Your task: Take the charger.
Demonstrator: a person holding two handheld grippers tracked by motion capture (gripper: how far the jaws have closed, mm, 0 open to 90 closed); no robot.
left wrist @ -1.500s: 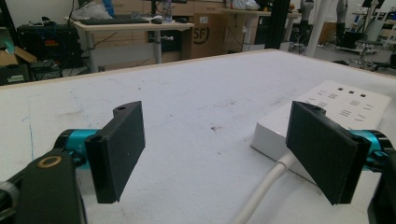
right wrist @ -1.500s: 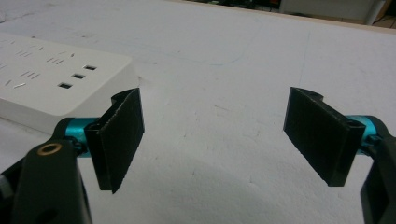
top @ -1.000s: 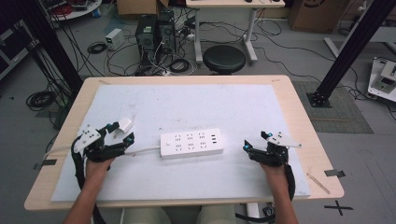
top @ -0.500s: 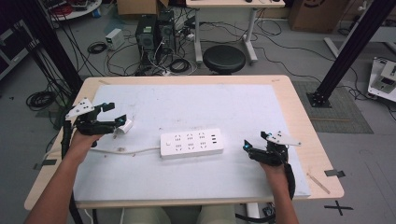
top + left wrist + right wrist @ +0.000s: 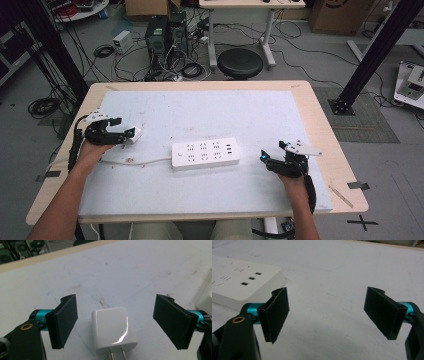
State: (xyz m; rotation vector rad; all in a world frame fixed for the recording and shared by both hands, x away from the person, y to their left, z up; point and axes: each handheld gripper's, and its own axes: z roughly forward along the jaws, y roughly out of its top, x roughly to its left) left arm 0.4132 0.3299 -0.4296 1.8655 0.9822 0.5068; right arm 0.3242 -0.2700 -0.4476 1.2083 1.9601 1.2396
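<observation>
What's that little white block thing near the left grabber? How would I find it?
Start at the long white plastic power strip in the middle of the pale table mat, then look left to the open left gripper. Between its black jaws lies a small glossy white cube-shaped plug adapter. Unlike the strip, it is tiny, with two metal prongs.

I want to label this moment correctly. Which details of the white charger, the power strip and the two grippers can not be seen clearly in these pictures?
- White charger: in the left gripper view the bottom edge cuts off its prongs.
- Power strip: in the right gripper view the left edge cuts it; in the high view its socket holes are too small to count.
- Left gripper: in the high view, too small to tell whether the jaws touch the charger.
- Right gripper: in the high view its jaws are too small.
</observation>
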